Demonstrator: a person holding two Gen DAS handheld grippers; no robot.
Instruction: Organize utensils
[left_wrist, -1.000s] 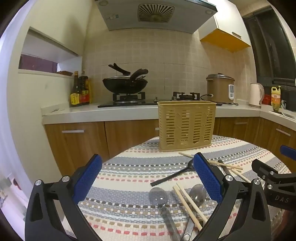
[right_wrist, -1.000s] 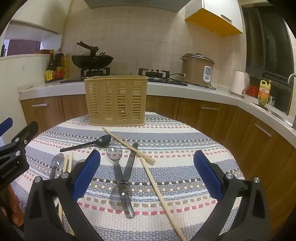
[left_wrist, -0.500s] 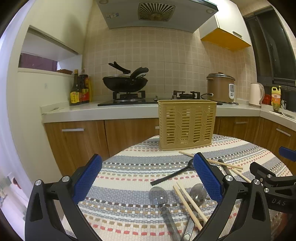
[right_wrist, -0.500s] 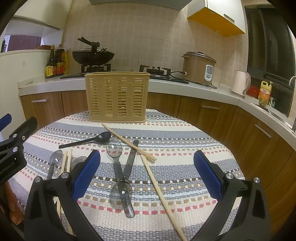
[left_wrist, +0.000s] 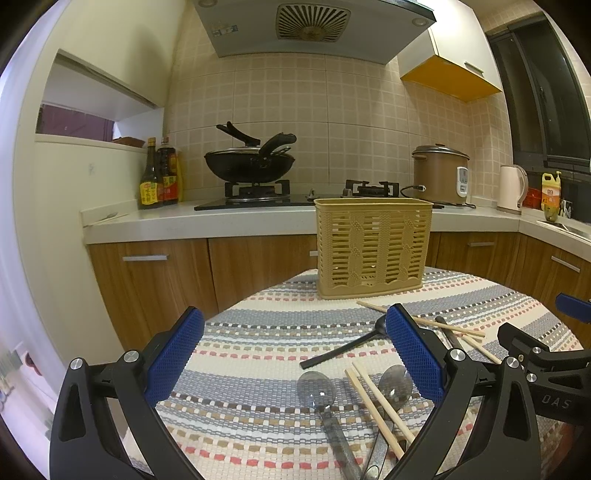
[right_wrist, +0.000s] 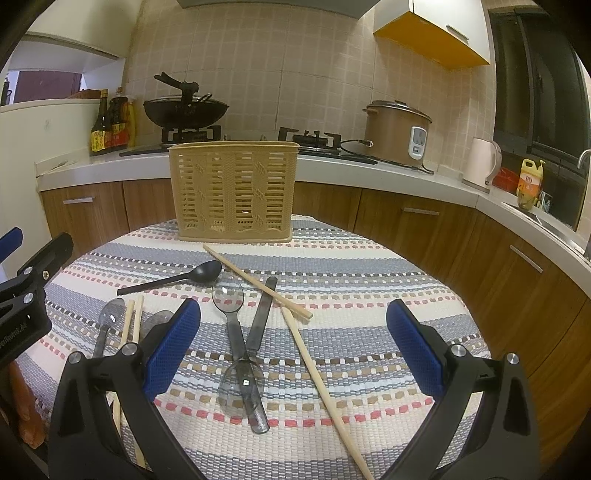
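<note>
Left claw (left_wrist: 293, 354) spread wide, nothing between blue pads; right claw (right_wrist: 293, 347) likewise wide, empty. Both hover low over striped cloth on round surface (right_wrist: 369, 266). Nearest under right claw — two clear spoons (right_wrist: 231, 306) and dark knife (right_wrist: 260, 314) crossed, two loose chopsticks (right_wrist: 314, 365) angled beside them. Left of these, two more clear spoons (left_wrist: 317, 387) with chopstick pair (left_wrist: 373, 404) laid across. Farther: black spoon (right_wrist: 177, 278), flat on cloth. Beyond, tan slotted utensil basket (right_wrist: 232, 192) upright at far edge of surface, well apart from claws.
</note>
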